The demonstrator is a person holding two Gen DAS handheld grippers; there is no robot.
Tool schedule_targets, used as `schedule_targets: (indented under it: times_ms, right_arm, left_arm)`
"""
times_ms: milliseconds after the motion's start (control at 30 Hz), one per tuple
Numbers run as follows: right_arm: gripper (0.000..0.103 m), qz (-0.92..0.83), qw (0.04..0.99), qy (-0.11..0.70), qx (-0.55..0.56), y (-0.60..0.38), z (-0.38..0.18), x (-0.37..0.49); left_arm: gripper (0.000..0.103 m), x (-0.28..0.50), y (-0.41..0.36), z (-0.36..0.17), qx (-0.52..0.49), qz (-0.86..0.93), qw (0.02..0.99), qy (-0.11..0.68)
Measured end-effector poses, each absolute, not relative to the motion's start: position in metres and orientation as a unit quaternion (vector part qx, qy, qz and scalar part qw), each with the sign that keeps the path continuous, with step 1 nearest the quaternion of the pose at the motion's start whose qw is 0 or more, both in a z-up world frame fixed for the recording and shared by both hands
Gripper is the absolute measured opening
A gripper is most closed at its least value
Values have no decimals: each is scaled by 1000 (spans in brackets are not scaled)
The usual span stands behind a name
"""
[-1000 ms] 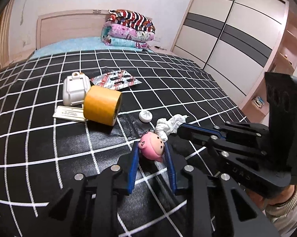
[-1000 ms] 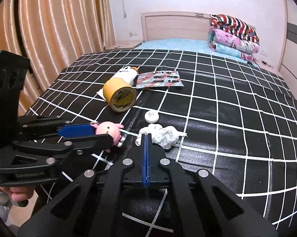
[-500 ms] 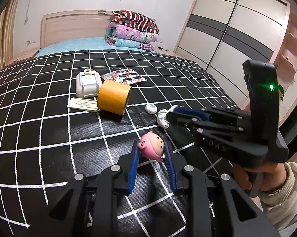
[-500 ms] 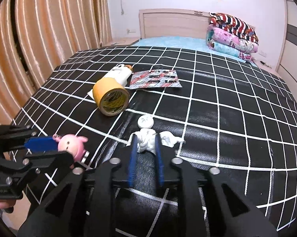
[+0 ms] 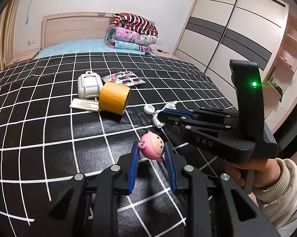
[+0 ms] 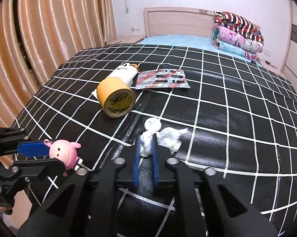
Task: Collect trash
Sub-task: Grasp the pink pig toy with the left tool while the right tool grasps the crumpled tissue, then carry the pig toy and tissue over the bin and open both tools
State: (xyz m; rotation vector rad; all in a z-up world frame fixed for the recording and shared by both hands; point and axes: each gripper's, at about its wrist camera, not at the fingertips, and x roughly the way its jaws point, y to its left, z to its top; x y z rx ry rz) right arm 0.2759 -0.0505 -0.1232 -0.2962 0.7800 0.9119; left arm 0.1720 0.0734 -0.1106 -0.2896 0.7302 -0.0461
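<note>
The right gripper is closed on the tissue: its blue pads are pressed against the wad's left lobe, and the larger part of the wad spills out to about 2 o'clock of the tips, resting on the bedcover. The wad's long axis is laid roughly 9-to-3 across the view, so it is pinched at one end, not at the middle. The grip looks settled, though the pads are held slightly apart by the bunched paper.

The left gripper is shut on the pink toy, held clear of the cover; the toy's head is squeezed between the two pads. Seen from the left wrist, the tissue lies at about 1 o'clock of the toy, partly hidden behind the right gripper's fingers.

A white cap is just beside the tissue, at 12 o'clock of the right tips, close enough that it may be touching. The tape roll lies at 11 o'clock, well apart, with a white case and a blister pack beyond it.

The lift is judged to turn on the off-centre hold: the free lobe hangs to the right and may drag or tear loose. No bin is seen in either view.
</note>
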Motion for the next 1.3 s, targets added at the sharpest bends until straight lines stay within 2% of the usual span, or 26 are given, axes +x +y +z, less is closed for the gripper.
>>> schedule_targets:
  times_ms: [800,1067,1300]
  right_arm:
    - [10,466,817,314,-129,-127,-84,177]
    - [10,483,798,337,-125,-147,-102,141]
    - [10,483,776,382,-134,-159,-140,121]
  left_arm:
    - [25,99,22,-96,-81,-48,932,350]
    - [25,66,5,-108,-68,-56,927,364]
    - [25,48,-4,-148,-83,-65,906,409]
